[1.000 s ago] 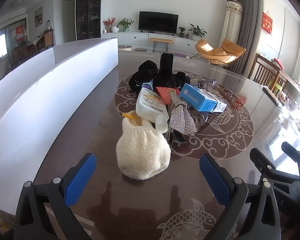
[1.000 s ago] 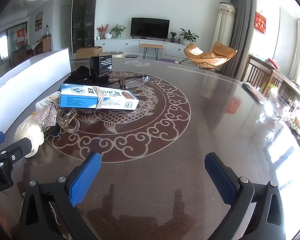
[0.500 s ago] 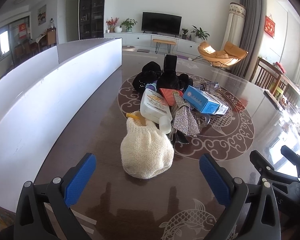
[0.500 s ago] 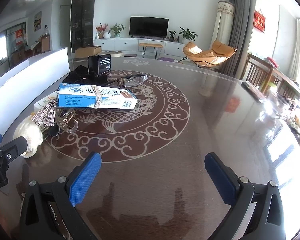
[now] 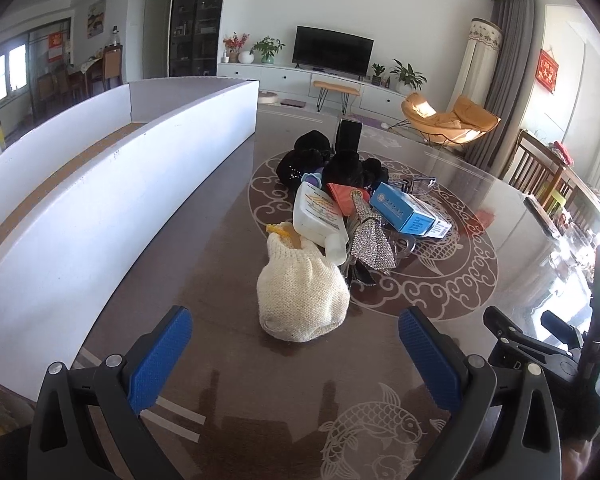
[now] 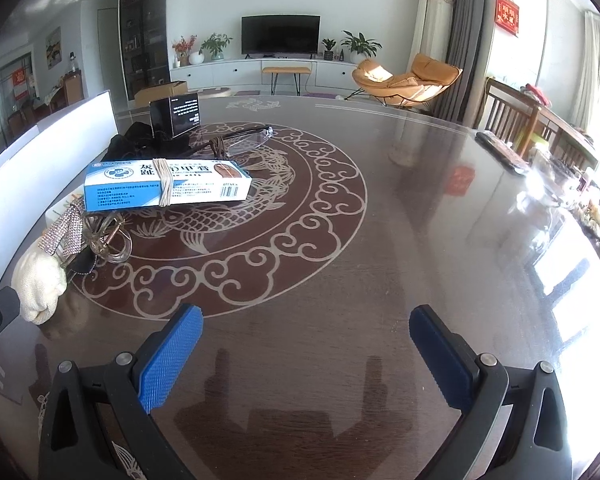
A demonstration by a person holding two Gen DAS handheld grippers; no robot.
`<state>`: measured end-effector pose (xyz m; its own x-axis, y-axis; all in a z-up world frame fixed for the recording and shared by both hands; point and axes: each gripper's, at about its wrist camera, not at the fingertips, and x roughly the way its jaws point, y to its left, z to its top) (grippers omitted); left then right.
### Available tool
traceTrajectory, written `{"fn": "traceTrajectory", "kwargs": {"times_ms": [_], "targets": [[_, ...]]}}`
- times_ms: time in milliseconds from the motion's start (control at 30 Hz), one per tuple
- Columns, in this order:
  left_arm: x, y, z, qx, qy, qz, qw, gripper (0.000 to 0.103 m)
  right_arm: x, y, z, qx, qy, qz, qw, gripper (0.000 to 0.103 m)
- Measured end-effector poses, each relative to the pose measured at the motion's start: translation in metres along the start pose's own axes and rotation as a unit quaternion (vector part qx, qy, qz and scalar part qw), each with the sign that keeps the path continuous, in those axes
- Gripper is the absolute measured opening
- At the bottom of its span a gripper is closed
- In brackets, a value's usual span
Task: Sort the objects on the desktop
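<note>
A pile of objects lies on the dark patterned table. Nearest is a cream knitted pouch (image 5: 302, 298), also seen at the left of the right wrist view (image 6: 40, 284). Behind it lie a white bottle (image 5: 318, 218), a rhinestone strap (image 5: 370, 240), a blue and white box (image 5: 404, 210) (image 6: 166, 184), black cloth items (image 5: 332, 162), a black box (image 6: 175, 114) and clear glasses (image 6: 244, 136). My left gripper (image 5: 296, 346) is open and empty, just short of the pouch. My right gripper (image 6: 306, 346) is open and empty over bare table, right of the pile.
A long white tray (image 5: 100, 184) with tall walls runs along the table's left side. The right gripper's body (image 5: 540, 344) shows at the lower right of the left wrist view. Chairs and a cluttered surface (image 6: 560, 152) stand beyond the table's right edge.
Both grippers have drawn back and risen a little, so the pile looks slightly farther. Nothing on the table has moved.
</note>
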<state>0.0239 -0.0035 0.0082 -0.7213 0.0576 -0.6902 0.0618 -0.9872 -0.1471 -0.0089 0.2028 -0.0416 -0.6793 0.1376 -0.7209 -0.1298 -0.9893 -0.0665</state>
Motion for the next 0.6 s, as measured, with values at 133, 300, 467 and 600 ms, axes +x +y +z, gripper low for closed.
{"fn": "traceTrajectory", "kwargs": {"times_ms": [133, 300, 467, 600], "targets": [[-0.047, 0.01, 0.001, -0.001, -0.035, 0.002, 0.9994, 0.103, 0.0, 0.001, 0.0, -0.003, 0.001, 0.004, 1.0, 0.103], [-0.057, 0.003, -0.004, 0.049, -0.014, 0.003, 0.9987, 0.103, 0.003, 0.005, 0.0, -0.012, 0.006, 0.0, 1.0, 0.103], [-0.026, -0.02, -0.008, 0.084, 0.031, 0.007, 0.996, 0.103, 0.006, 0.003, 0.0, -0.008, 0.01, 0.005, 1.0, 0.103], [-0.013, -0.034, -0.015, 0.107, 0.041, 0.017, 0.9932, 0.103, 0.01, 0.007, 0.0, -0.017, 0.021, -0.011, 1.0, 0.103]]}}
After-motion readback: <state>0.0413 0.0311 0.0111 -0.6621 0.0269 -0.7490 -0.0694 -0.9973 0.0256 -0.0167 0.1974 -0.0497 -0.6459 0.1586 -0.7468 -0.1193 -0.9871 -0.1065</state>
